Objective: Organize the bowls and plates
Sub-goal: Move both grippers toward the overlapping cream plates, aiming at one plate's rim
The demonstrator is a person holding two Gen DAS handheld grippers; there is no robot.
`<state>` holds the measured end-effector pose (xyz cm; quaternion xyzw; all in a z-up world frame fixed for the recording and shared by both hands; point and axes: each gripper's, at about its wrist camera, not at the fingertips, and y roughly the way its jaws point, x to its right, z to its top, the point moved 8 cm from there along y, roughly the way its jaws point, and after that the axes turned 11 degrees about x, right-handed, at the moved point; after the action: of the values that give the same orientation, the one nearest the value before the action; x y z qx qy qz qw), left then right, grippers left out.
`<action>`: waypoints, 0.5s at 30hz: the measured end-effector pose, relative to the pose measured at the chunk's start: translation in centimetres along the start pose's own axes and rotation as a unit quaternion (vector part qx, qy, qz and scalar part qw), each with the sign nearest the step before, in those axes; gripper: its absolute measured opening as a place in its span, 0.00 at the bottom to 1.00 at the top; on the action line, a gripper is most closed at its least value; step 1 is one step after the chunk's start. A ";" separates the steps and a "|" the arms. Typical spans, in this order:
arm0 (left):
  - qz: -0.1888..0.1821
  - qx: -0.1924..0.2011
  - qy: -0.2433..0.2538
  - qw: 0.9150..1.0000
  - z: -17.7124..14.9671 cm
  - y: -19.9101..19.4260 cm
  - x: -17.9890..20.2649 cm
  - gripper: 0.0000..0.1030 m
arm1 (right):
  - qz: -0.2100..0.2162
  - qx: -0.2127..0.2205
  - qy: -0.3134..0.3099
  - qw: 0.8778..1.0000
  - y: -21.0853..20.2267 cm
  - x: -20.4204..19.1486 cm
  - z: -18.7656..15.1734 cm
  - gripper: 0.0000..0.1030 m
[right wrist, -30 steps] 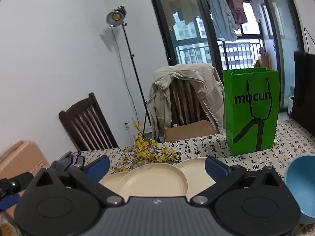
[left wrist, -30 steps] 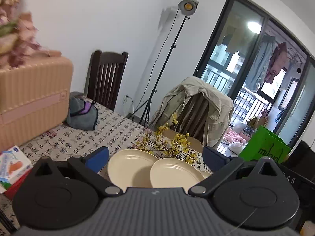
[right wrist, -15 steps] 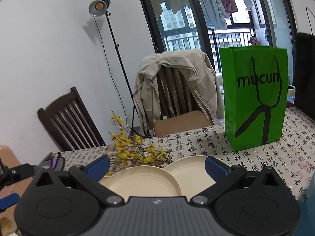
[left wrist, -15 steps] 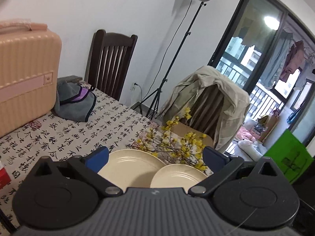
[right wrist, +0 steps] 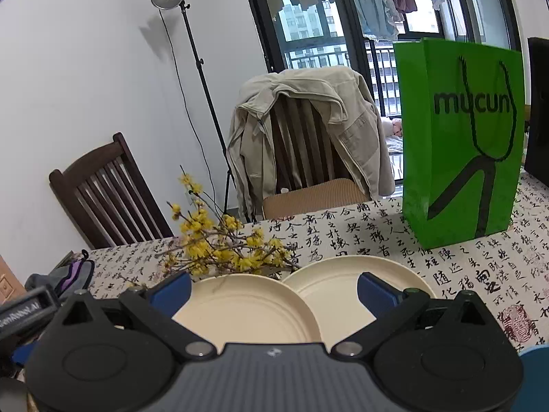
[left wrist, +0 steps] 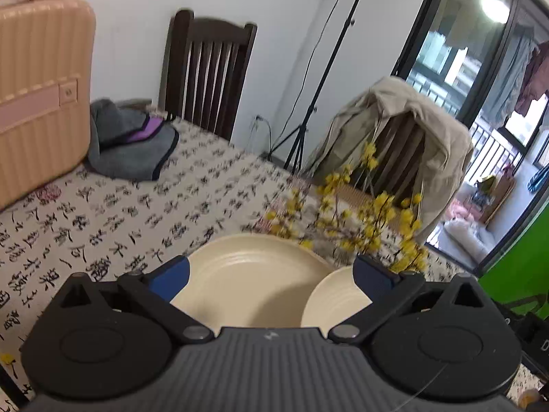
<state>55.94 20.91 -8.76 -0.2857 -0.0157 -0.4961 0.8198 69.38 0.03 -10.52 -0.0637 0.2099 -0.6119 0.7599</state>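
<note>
While we hover: both wide, empty.
Left gripper: over round cream plate.
Right gripper: second cream plate at one o'clock.

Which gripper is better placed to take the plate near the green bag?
Right, probably. The right gripper is open with that plate just ahead of it. The left gripper faces the other plate.

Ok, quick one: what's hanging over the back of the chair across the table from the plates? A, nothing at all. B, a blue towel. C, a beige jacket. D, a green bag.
C: a beige jacket is draped over the chair back beyond the two cream plates, while the green bag stands on the table to the right.
</note>
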 end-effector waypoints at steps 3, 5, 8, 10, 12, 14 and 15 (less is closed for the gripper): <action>-0.005 -0.004 0.004 1.000 -0.4 0.2 0.1 1.00 | -0.001 -0.002 -0.001 1.000 0.2 0.3 -0.2 1.00; -0.007 -0.002 0.011 1.000 -0.6 0.1 0.3 1.00 | -0.002 -0.007 0.000 1.000 0.3 0.5 -0.4 1.00; 0.000 -0.002 0.022 1.000 -0.9 0.5 0.3 1.00 | -0.003 -0.013 0.000 1.000 0.6 0.7 -0.7 1.00; 0.002 -0.007 0.024 1.000 -1.2 0.9 0.3 1.00 | -0.006 -0.015 -0.006 1.000 0.8 0.6 -0.9 1.00; 0.002 -0.014 0.027 1.000 -1.6 1.2 0.4 1.00 | -0.006 -0.019 -0.014 1.000 1.0 0.4 -1.1 1.00; 0.001 -0.023 0.033 0.999 -2.1 1.7 0.6 1.00 | -0.008 -0.025 -0.021 0.999 1.3 0.2 -1.5 0.99; 0.000 -0.027 0.038 0.999 -2.4 1.9 0.7 1.00 | -0.009 -0.029 -0.024 0.999 1.4 0.2 -1.7 0.97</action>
<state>57.25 19.81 -11.40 -0.2883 0.0287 -0.5071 0.8117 70.04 0.45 -12.58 -0.1023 0.2081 -0.6111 0.7568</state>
